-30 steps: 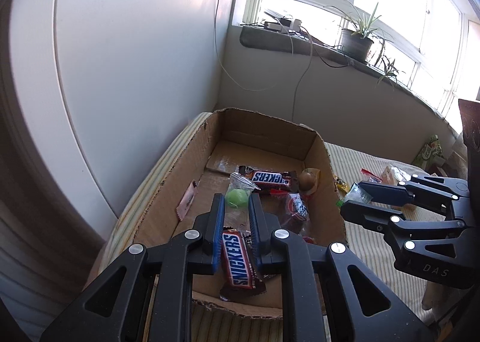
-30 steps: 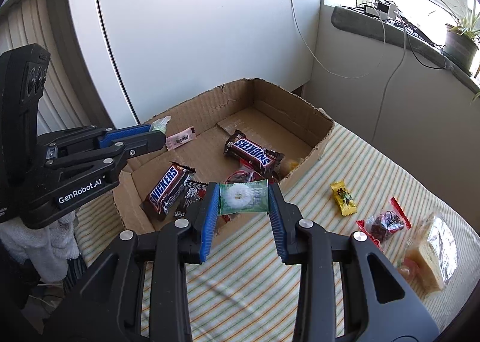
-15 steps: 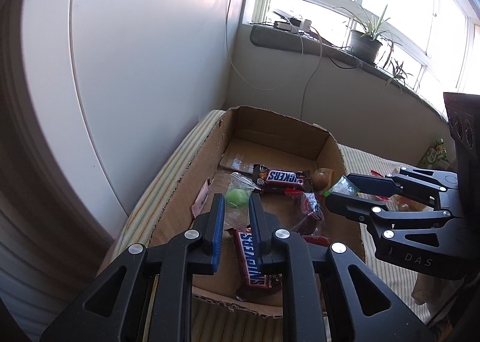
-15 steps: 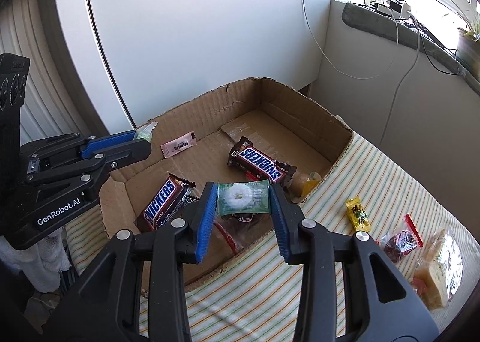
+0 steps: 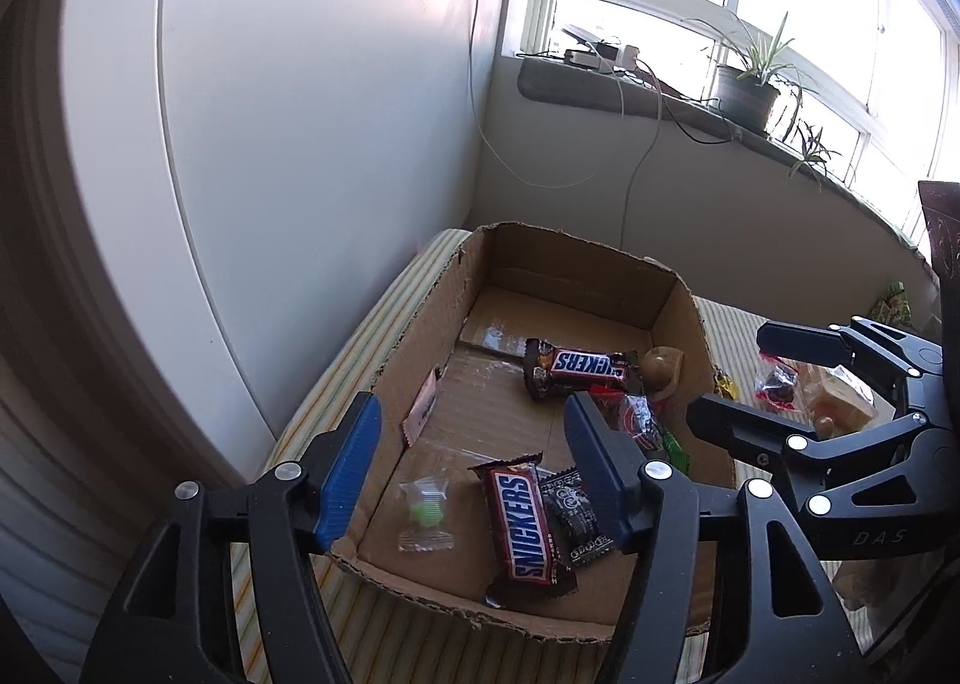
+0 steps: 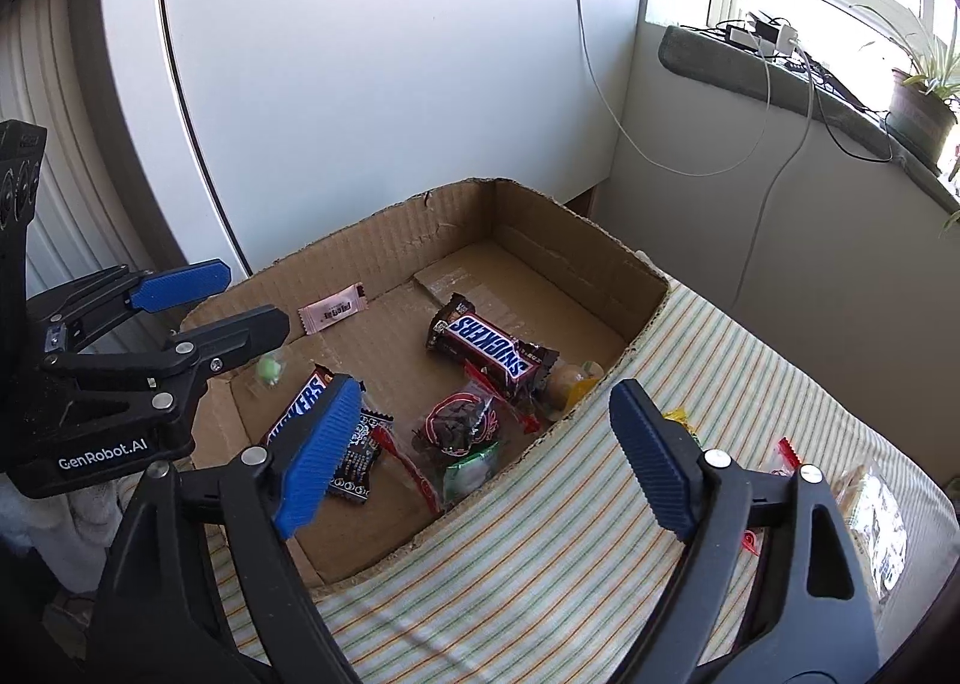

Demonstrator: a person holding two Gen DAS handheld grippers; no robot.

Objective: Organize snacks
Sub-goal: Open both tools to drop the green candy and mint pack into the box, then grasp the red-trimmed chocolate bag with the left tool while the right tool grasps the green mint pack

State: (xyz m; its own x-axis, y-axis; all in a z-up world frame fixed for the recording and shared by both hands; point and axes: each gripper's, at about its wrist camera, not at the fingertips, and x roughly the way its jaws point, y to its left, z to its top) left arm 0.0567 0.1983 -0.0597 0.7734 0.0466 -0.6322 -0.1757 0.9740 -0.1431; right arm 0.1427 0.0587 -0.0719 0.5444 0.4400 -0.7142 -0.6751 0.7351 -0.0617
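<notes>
Both tools have spread wide and empty, the green-wrapped ring candy point(image 6: 471, 471) now lying in the cardboard box point(image 6: 600, 246).

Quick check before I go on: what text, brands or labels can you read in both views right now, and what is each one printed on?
"SNICKERS": near bar in the cardboard box.
"SNICKERS": far bar in the same box.
"GenRobot.AI": body of the left gripper.
"DAS": body of the right gripper.
Pink sachet: print too small to read.
Black patterned wrapper: print unreadable.
</notes>
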